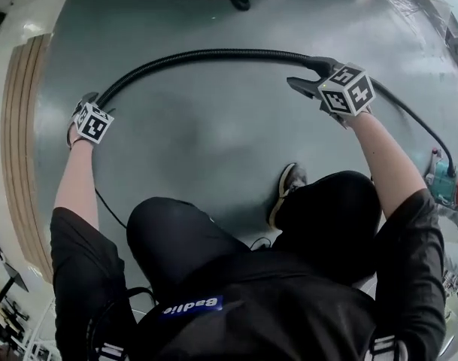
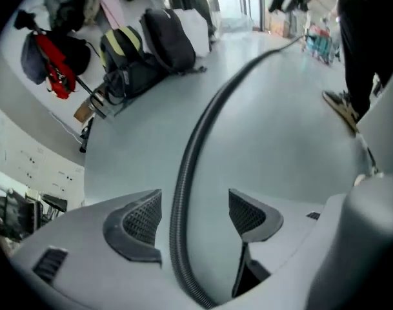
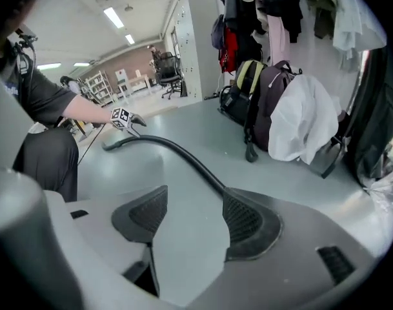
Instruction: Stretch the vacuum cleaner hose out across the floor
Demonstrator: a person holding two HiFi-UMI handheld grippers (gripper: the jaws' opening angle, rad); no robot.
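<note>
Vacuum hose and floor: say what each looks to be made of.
The hose is probably flexible black plastic with a matte finish. In the left gripper view fine ridges ring it closely along its length, and it bends in a smooth arc. The floor is smooth grey with a soft sheen and no seams in view. It is likely sealed or painted concrete, possibly vinyl.

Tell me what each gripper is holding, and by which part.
Nothing is held. The black ribbed vacuum cleaner hose runs unclamped between the open jaws of the left gripper; the right gripper is open and empty.
</note>
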